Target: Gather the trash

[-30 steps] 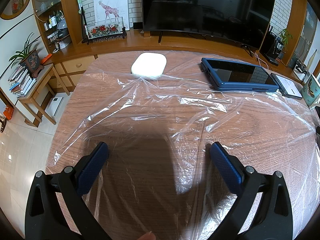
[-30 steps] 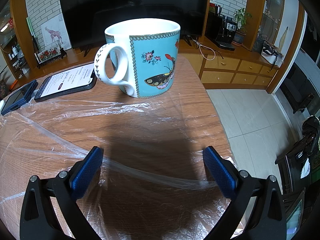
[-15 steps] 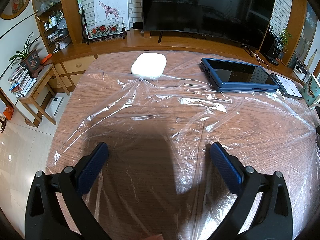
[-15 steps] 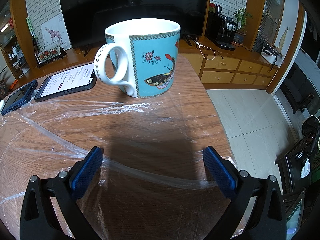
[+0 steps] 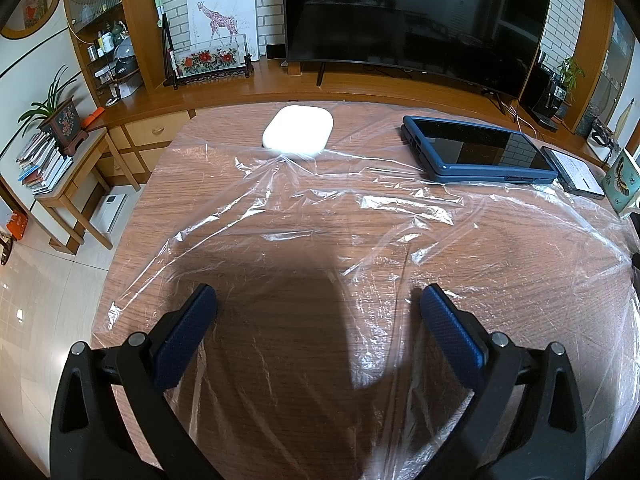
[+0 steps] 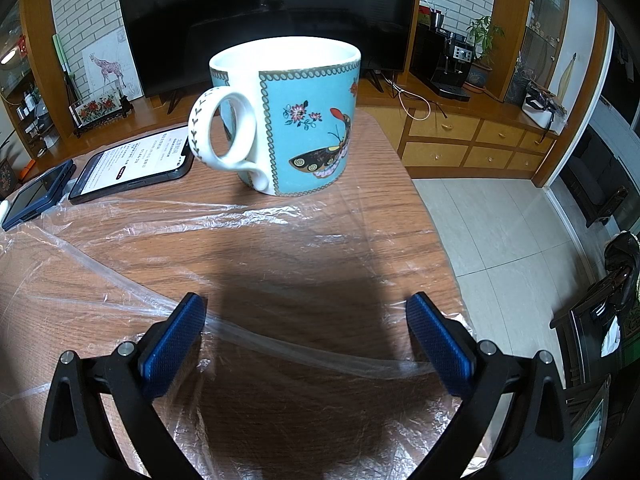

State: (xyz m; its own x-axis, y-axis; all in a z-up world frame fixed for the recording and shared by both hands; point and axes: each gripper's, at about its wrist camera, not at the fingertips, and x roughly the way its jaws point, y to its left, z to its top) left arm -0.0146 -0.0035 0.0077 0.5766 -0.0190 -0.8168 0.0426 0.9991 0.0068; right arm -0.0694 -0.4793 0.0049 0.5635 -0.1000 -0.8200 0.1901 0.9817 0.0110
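We hold both tongs spread wide, gripping nothing: left tongs point(image 5: 318, 302) and right tongs point(image 6: 306, 312) over the plastic sheet point(image 5: 320, 216) on the tabletop point(image 5: 224, 152).

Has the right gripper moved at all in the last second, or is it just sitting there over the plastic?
No. The right gripper sits open over the plastic sheet, and the mug fills the same spot in its view as before.

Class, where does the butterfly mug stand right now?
In the right wrist view the butterfly mug stands upright on the wooden table, just beyond the plastic film's far edge, right of the lit phone.
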